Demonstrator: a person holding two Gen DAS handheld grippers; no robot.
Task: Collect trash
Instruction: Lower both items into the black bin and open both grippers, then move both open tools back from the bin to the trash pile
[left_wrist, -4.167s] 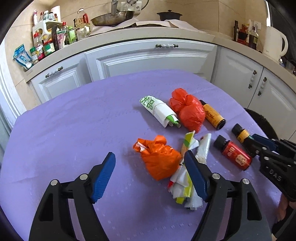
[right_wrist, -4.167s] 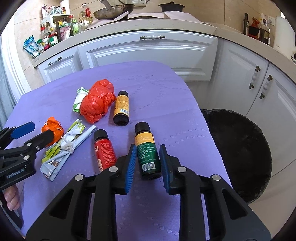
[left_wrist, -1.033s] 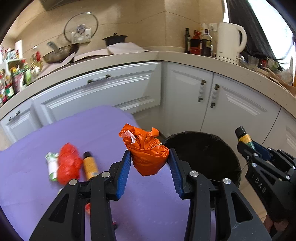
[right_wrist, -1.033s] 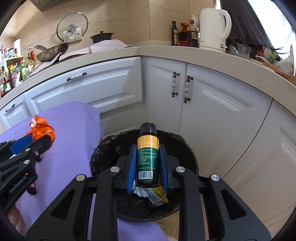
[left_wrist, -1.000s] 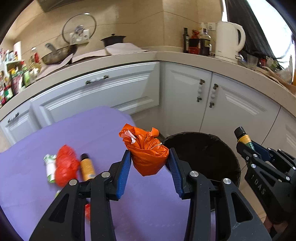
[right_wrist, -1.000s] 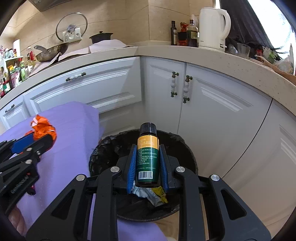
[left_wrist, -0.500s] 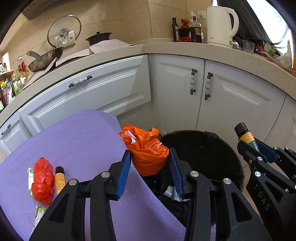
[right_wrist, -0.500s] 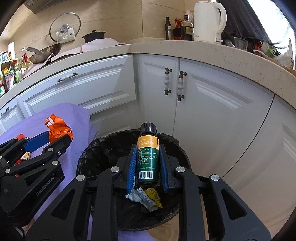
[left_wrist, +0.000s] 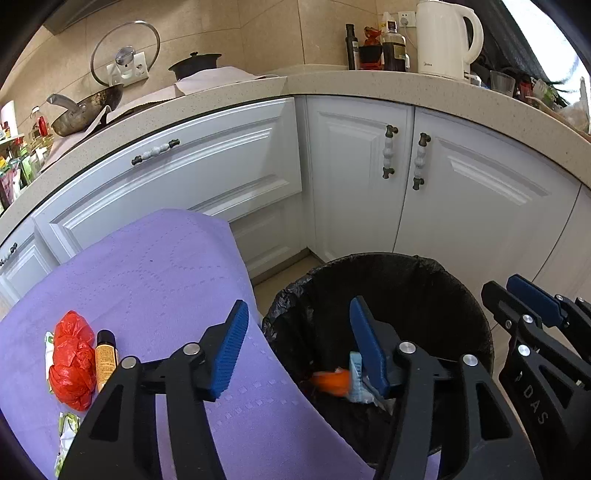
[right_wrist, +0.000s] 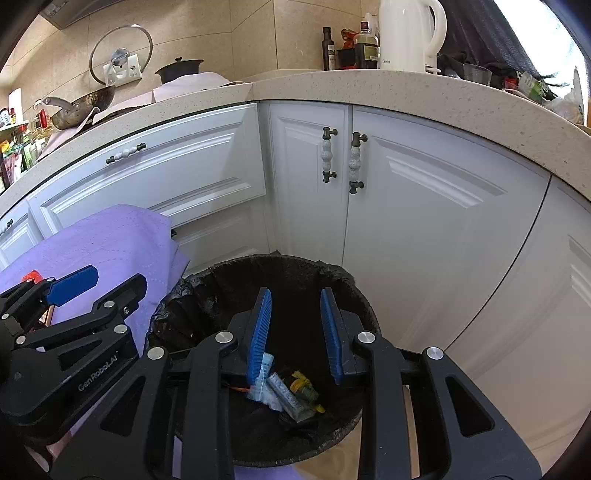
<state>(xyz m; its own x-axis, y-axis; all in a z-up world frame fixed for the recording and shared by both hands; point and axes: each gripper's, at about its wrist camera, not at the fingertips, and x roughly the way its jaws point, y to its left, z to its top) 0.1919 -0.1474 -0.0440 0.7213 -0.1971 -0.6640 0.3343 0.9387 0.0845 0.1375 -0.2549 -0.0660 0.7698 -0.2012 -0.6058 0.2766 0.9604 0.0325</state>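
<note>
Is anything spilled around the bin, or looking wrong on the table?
Nothing stands out. No trash shows on the floor near the bin; an orange bag and wrappers are inside it. On the purple cloth, a red bag and a small bottle lie uncollected.

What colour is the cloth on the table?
Purple, with a dotted embossed pattern: the cloth shows best in the left wrist view.

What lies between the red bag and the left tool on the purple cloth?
In the left wrist view, a small orange-labelled bottle lies between the red bag and the left tool.
</note>
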